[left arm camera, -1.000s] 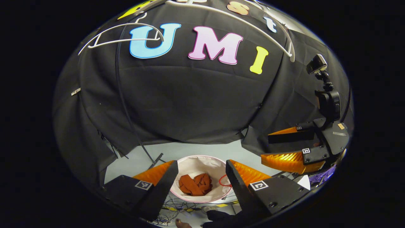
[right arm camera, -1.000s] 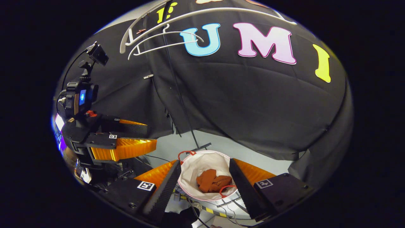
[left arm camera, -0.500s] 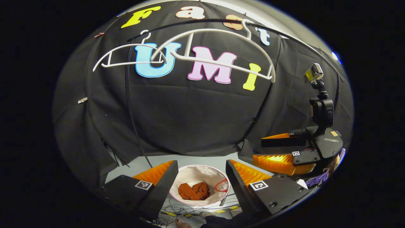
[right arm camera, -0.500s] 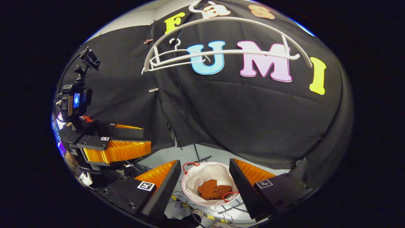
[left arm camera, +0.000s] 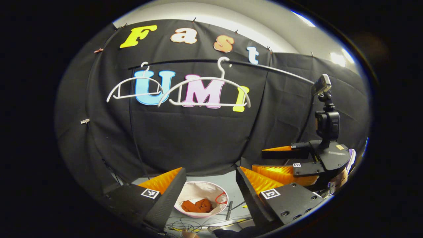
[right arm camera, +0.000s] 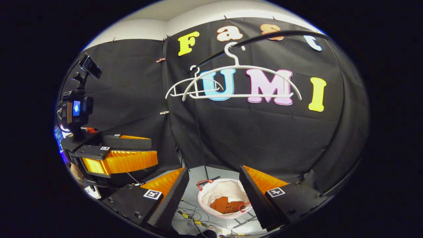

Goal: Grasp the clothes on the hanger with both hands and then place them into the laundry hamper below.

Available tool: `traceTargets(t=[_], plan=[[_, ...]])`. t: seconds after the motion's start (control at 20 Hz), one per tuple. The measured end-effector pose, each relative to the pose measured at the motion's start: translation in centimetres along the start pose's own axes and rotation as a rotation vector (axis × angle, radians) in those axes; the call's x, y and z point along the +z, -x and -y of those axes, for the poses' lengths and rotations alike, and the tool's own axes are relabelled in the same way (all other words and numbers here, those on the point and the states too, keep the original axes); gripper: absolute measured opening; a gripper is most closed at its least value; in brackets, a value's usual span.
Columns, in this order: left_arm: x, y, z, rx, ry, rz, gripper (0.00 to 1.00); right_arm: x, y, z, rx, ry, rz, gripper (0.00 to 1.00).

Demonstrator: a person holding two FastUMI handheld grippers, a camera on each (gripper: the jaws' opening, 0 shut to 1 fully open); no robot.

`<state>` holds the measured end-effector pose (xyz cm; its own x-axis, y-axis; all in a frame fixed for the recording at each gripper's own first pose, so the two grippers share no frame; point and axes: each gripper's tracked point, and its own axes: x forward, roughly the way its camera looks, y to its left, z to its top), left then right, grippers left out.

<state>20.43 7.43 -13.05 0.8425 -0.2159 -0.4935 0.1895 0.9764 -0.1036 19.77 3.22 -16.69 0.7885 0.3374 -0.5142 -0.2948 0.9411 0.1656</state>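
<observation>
Tongs [left arm camera: 210, 188] farther from hamper [left arm camera: 201, 199] now

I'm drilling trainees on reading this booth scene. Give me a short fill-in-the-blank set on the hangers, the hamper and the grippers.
1. The number of white hangers on the rail is ____.
2. The orange clothes lie inside the ____.
3. Both the left gripper and the right gripper have their jaws ____.
4. The hangers carry ____ clothes.

Missing words: two; laundry hamper; open; no
</observation>
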Motion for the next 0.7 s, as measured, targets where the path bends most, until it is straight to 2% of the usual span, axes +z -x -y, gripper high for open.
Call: traceTargets(t=[0.15, 0.2, 0.25, 0.3, 0.35, 0.5, 0.55, 0.6, 0.65, 0.7], plan=[[0.6, 3.1, 1.2, -0.016, -0.011, 0.053, 0.95, 1.7, 3.4, -2.3, 0.0, 0.003, 0.093, 0.99], [0.7, 4.2, 1.9, -0.027, -0.005, 0.068, 0.92, 2.1, 4.5, -3.0, -0.001, 0.003, 0.123, 0.99], [0.9, 5.4, 2.5, -0.035, -0.005, 0.08, 0.95, 2.5, 5.4, -3.6, -0.001, 0.002, 0.149, 0.98], [1.2, 6.7, 3.0, -0.032, -0.012, 0.098, 0.92, 2.8, 6.3, -4.3, 0.001, 0.004, 0.17, 0.98], [1.7, 7.9, 3.3, -0.023, -0.026, 0.121, 0.95, 3.2, 7.2, -5.0, 0.008, 0.009, 0.189, 0.98], [3.4, 11.6, 4.9, 0.013, -0.045, 0.219, 0.94, 4.4, 10.0, -7.5, 0.047, 0.012, 0.239, 0.98], [3.8, 12.5, 5.7, 0.013, -0.039, 0.246, 0.92, 4.7, 11.0, -8.1, 0.055, 0.012, 0.256, 0.94], [4.0, 13.4, 6.5, 0.012, -0.032, 0.27, 0.92, 5.0, 12.1, -8.6, 0.057, 0.014, 0.277, 0.98], [4.2, 14.3, 7.1, 0.015, -0.029, 0.286, 0.92, 5.6, 13.0, -8.5, 0.053, 0.018, 0.3, 0.93], [4.3, 15.1, 7.4, 0.023, -0.034, 0.303, 0.92, 5.7, 14.2, -8.5, 0.046, 0.022, 0.322, 0.93]])
